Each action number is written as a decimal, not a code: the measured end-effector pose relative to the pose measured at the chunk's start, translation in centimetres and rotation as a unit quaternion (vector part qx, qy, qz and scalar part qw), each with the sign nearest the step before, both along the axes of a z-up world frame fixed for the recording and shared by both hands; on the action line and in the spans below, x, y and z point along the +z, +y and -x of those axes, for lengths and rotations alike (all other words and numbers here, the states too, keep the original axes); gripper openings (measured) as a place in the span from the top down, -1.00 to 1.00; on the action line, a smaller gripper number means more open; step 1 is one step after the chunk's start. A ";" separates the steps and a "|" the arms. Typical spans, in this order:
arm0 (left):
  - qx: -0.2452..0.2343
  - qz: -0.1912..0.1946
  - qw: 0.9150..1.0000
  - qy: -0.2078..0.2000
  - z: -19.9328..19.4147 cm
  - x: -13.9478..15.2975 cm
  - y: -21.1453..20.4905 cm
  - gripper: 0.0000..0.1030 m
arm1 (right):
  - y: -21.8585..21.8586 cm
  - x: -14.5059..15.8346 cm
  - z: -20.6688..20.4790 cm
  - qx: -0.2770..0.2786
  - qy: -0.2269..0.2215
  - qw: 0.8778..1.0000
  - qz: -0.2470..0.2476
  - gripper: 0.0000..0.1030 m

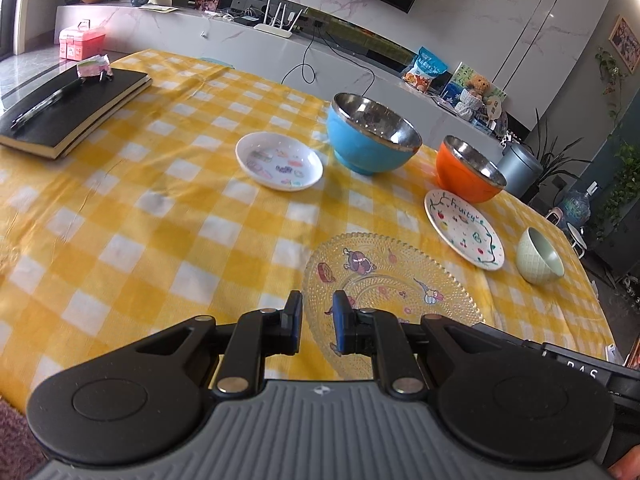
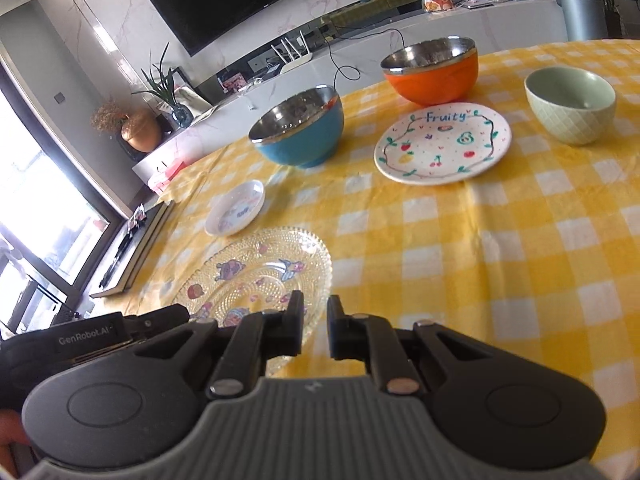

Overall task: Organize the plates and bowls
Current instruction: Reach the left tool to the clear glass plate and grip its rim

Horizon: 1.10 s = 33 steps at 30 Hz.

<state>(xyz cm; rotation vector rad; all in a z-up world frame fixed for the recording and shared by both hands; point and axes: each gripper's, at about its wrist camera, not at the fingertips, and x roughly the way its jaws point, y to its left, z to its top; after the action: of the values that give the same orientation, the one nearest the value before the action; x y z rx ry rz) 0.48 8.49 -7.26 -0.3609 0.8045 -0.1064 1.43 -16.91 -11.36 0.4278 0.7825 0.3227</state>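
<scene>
A clear glass plate [image 1: 392, 280] [image 2: 256, 276] with cartoon stickers lies on the yellow checked tablecloth [image 1: 160, 240], nearest to me. My left gripper [image 1: 318, 306] hovers over its left rim, fingers nearly together and holding nothing. My right gripper [image 2: 316, 308] hovers at its right rim, also nearly closed and empty. Beyond stand a blue steel-lined bowl [image 1: 372, 140] [image 2: 300, 132] and an orange one [image 1: 468, 172] [image 2: 432, 72]. A "Fruity" plate [image 1: 464, 232] [image 2: 442, 144], a small white plate [image 1: 279, 161] [image 2: 236, 208] and a pale green bowl [image 1: 540, 256] [image 2: 570, 106] rest near them.
A black notebook [image 1: 68, 108] with a pen on top lies at the table's far left. Behind the table runs a low white TV cabinet [image 1: 240, 36] with a router and cables. The table edge drops off just right of the green bowl.
</scene>
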 end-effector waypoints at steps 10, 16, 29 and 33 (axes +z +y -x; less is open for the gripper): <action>0.000 0.004 1.000 0.011 1.5 -1.0 0.4 0.67 | 0.3 -1.0 1.4 0.004 0.016 1.000 0.002 0.81; -0.003 0.002 1.000 0.021 1.3 -1.8 0.4 0.67 | 0.5 -1.4 1.3 0.005 0.020 1.000 0.010 0.81; -0.007 -0.005 1.000 0.014 0.5 -2.6 0.0 0.67 | 0.3 -2.2 0.5 -0.006 0.031 0.999 0.014 0.81; -0.002 -0.006 1.000 0.014 0.0 -2.8 0.2 0.67 | 0.7 -2.3 0.0 -0.006 0.029 0.999 0.017 0.81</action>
<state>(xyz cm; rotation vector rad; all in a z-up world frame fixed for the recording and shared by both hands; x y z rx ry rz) 0.45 8.66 -10.04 -0.3504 0.8339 -0.1015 1.41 -16.21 -13.70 0.4108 0.8413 0.2864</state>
